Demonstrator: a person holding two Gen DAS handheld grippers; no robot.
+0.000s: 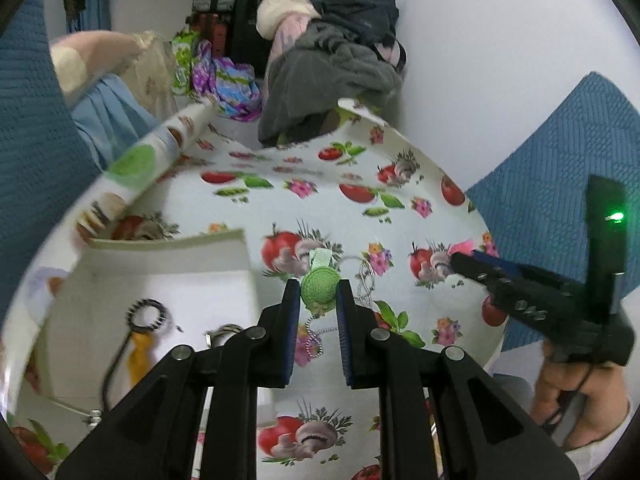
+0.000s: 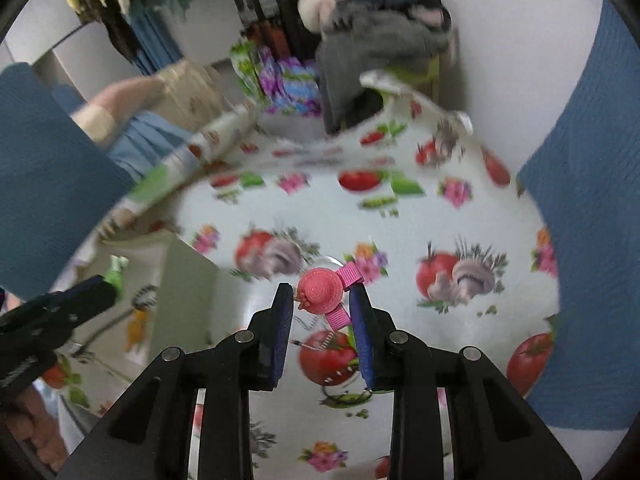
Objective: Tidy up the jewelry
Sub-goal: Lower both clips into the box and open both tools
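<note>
My left gripper (image 1: pixel 318 294) is shut on a green hat-shaped hair clip (image 1: pixel 320 290), held above the patterned tablecloth (image 1: pixel 320 184) beside a white box (image 1: pixel 160 280). The box holds a black beaded bracelet (image 1: pixel 147 314) and a yellow piece (image 1: pixel 140 354). A silver chain (image 1: pixel 366 280) lies on the cloth under the clip. My right gripper (image 2: pixel 320 300) is shut on a pink hat-shaped hair clip (image 2: pixel 320 290), held over the cloth; a thin chain (image 2: pixel 316 344) lies below it. The right gripper also shows in the left wrist view (image 1: pixel 448 262), and the left gripper in the right wrist view (image 2: pixel 108 280).
A pile of clothes (image 1: pixel 332 52) sits at the table's far edge by the white wall. Blue knitted sleeves (image 1: pixel 560 184) frame both sides. Colourful bags (image 1: pixel 224 80) lie at the back left. The cloth's far edge curls up.
</note>
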